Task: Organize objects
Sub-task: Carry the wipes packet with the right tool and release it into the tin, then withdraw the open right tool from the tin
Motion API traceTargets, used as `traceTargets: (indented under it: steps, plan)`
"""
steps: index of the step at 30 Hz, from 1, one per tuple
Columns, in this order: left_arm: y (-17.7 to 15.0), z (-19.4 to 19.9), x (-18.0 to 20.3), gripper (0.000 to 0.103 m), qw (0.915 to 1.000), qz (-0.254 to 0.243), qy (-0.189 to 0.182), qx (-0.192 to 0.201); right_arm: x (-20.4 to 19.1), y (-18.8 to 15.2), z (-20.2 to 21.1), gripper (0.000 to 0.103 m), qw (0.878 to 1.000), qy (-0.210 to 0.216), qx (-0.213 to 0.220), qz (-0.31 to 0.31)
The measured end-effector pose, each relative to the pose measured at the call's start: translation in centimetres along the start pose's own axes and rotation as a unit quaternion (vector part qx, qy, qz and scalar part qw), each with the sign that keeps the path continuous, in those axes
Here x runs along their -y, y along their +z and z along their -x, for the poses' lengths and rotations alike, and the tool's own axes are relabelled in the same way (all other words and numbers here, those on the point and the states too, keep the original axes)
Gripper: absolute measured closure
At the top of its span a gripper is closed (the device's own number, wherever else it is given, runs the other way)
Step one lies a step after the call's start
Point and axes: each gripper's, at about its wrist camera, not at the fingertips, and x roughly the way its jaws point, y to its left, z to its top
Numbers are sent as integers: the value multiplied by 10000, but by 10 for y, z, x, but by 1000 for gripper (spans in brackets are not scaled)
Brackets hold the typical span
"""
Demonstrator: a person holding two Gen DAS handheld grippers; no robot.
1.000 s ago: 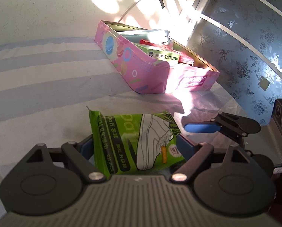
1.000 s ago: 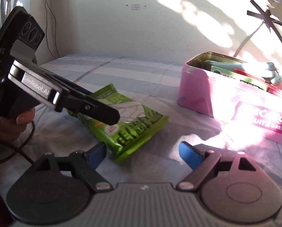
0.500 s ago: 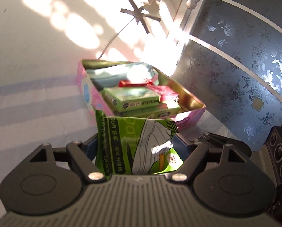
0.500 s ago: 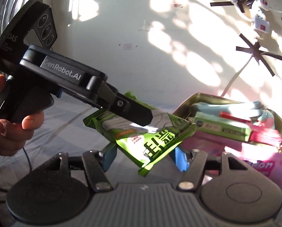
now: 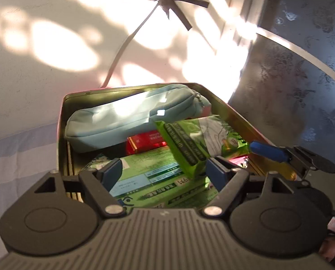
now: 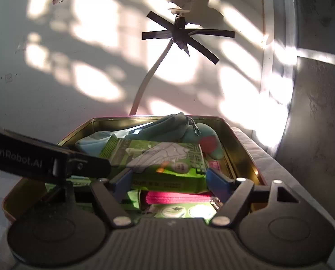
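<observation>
Metal tin (image 5: 131,88), gold inside, lies open directly ahead of and below both tools; its far rim sits against the sunlit wall.

Contents, ahead of the left gripper (image 5: 161,173):
- light blue zip pouch (image 5: 127,121) across the far end of the tin, lying on the other items.
- flat green boxes (image 5: 149,175) just beyond and under the fingertips.
- green packet (image 5: 198,141), shoe drawing on its face, tilted, raised over the boxes, ahead and to the right of the right-hand finger. Its lower corner is close to that finger; contact cannot be told.
- red box (image 5: 145,142) between pouch and green boxes, partly covered by both.

Left gripper: jaws spread wide, nothing between them.

Right gripper (image 6: 168,178): the packet spans the whole gap between its blue pads, both edges meeting a pad, so it carries the packet over the tin. One blue finger (image 5: 268,151) shows at the packet's right end in the left view. Pink zipped pouch (image 6: 178,199) lies below the packet, near the fingertips.
</observation>
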Motion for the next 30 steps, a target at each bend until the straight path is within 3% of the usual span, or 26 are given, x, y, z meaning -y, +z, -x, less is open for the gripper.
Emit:
traceTargets:
  steps: [2, 5, 11, 18, 30]
  plan:
    - [-2, 6, -3, 20, 9999, 122, 32, 113, 13, -5, 2, 28, 9994, 72, 60, -334]
    - [-7, 21, 1, 20, 9989, -42, 356, 311, 23, -17, 17, 27, 9975, 129, 254, -644]
    - [-18, 54, 25, 18, 9958, -367, 627, 556, 27, -29, 56, 27, 9934, 310, 460, -1005]
    - [-54, 83, 53, 18, 9909, -778, 921, 605, 21, -48, 102, 26, 9916, 345, 582, -1105]
    - [-110, 117, 53, 13, 9864, -601, 1393, 629, 5, -88, 146, 25, 9922, 354, 383, -1135]
